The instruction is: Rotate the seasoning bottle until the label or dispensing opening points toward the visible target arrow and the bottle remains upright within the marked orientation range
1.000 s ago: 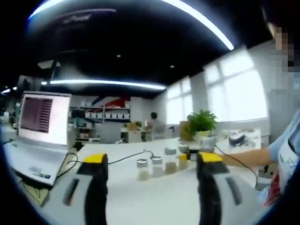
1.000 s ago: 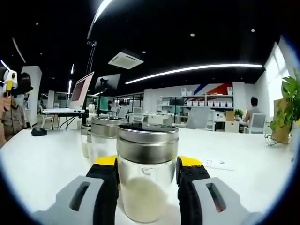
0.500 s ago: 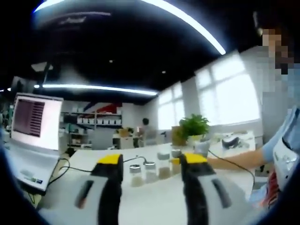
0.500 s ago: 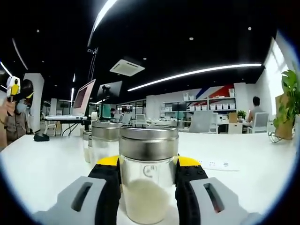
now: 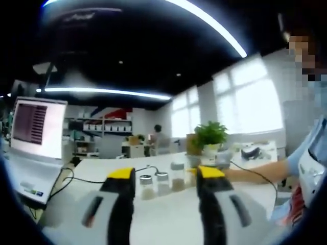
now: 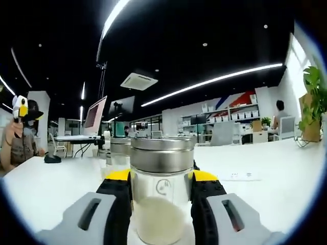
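**Bottle gripped, target arrow not in sight**

While the right tongs [image 6: 160, 204] clench the clear glass seasoning bottle with a brushed-metal cap [image 6: 161, 196], the bottle stands upright on the white tabletop [image 6: 265, 184], its lower half holding a pale powder. The yellow-tipped black jaws press against the glass on both sides. A faint round mark shows on the front of the glass, though it is too small to read as a label. Just behind stand more jars of the same kind [image 6: 120, 150], very near the held one.

In the left gripper view, the left tongs [image 5: 164, 204] hang released over the tabletop, jaws apart with nothing between them, well back from the row of small spice jars [image 5: 162, 182]. A potted green plant [image 5: 209, 137] and an open laptop [image 5: 31, 145] stand further off.

The likeliest trouble, as I judge it, is the bottle leaning out of its upright range if the wrist rolls instead of turning about the bottle's own axis. A wide swing could also knock the neighbouring jars. Smooth glass might slip in the jaws, so that the turn would not carry through.

No target arrow or orientation marking can be made out on the tabletop. The cap's dispensing opening is hidden, and the bottle's base is cut off below the jaws.
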